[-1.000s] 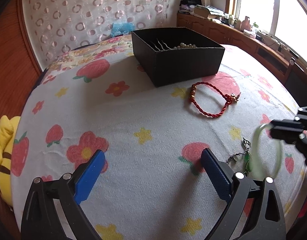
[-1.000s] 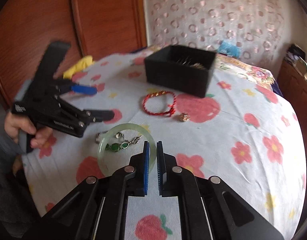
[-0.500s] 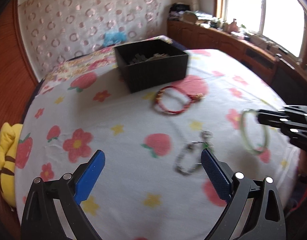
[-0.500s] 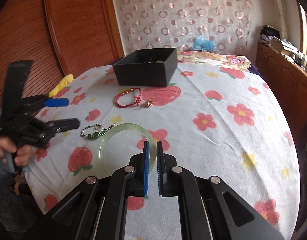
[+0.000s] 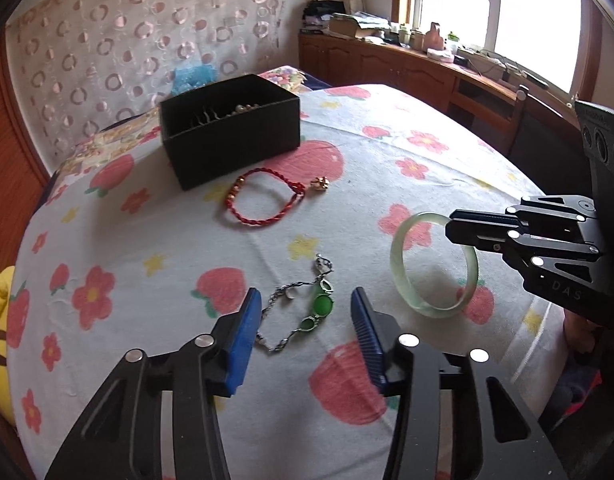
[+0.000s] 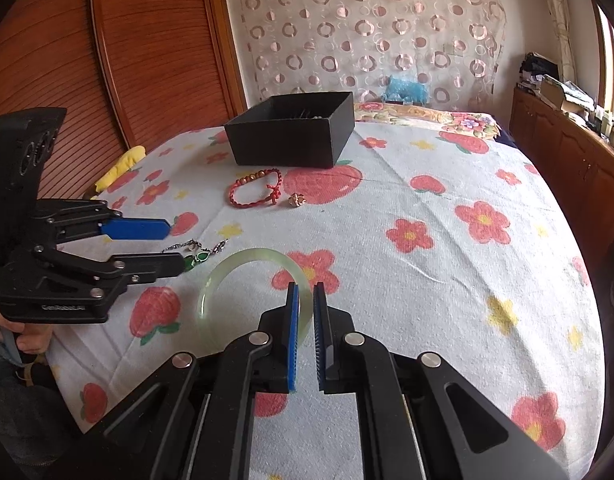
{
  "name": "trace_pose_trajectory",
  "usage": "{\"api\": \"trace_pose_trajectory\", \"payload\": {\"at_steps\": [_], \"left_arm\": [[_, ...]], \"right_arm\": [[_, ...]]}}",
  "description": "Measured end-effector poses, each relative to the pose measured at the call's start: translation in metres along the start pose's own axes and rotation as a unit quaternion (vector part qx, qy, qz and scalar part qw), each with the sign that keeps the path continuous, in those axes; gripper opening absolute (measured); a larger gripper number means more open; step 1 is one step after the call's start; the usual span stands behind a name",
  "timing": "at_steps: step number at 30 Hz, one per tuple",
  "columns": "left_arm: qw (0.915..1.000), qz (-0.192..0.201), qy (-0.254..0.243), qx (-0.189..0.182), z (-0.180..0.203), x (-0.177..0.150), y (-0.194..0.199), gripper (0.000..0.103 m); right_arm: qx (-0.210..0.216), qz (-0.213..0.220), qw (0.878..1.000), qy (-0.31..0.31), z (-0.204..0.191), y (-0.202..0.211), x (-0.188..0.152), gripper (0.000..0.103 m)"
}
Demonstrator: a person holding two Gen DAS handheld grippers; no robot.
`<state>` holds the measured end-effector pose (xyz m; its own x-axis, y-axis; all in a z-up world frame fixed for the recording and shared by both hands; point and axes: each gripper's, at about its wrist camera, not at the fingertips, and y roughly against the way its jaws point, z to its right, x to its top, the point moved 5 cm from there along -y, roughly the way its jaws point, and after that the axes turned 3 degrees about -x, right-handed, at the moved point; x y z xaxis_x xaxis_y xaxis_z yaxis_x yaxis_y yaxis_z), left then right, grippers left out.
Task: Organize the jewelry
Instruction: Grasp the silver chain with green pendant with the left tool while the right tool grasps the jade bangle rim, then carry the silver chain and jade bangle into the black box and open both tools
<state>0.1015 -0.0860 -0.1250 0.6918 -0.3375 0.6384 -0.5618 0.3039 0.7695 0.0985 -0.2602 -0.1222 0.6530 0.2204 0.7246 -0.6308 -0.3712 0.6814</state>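
right gripper (image 6: 304, 304): clamped on pale green jade bangle (image 5: 433, 258), lifted.
left gripper (image 5: 305, 322): fingers narrowed from wide, apart, now framing silver chain bracelet with green stones (image 5: 307, 308).
next: likely chain pickup, both to far black box (image 5: 231, 128).

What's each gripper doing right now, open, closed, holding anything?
Left gripper: open, holding nothing, fingers either side of the green-stone chain bracelet on the bedspread.
Right gripper: closed on the pale green jade bangle.

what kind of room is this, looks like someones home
Most likely a bedroom at home. The jewelry lies on a bed under a white strawberry-and-flower bedspread, with a sheer circle-patterned curtain behind it, a wooden slatted wardrobe door and a cluttered wooden sideboard under the window.
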Motion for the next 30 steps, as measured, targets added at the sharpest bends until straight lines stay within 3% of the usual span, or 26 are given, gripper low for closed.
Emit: {"api": "trace_pose_trajectory", "payload": {"at_steps": [6,14,16,18,30], "left_arm": [[0.9999,-0.01,-0.004,0.002,0.002,-0.001,-0.01,0.03],[0.9999,-0.008,-0.011,0.006,0.002,-0.002,-0.013,0.028],[0.9999,-0.006,-0.011,0.002,0.003,-0.002,-0.013,0.017],[0.9999,-0.005,-0.011,0.001,0.003,-0.003,-0.012,0.011],[0.9986,0.05,0.017,0.006,-0.011,0.011,0.018,0.011]], "right_arm": [[0.0,0.003,1.0,0.005,-0.002,0.0,0.0,0.008],[-0.003,0.005,1.0,0.005,-0.002,0.0,0.0,0.008],[-0.003,0.005,1.0,0.005,-0.002,0.001,0.0,0.008],[-0.003,0.005,1.0,0.005,-0.002,0.0,0.0,0.008],[-0.003,0.003,1.0,0.002,-0.002,0.0,-0.001,0.008]]}}
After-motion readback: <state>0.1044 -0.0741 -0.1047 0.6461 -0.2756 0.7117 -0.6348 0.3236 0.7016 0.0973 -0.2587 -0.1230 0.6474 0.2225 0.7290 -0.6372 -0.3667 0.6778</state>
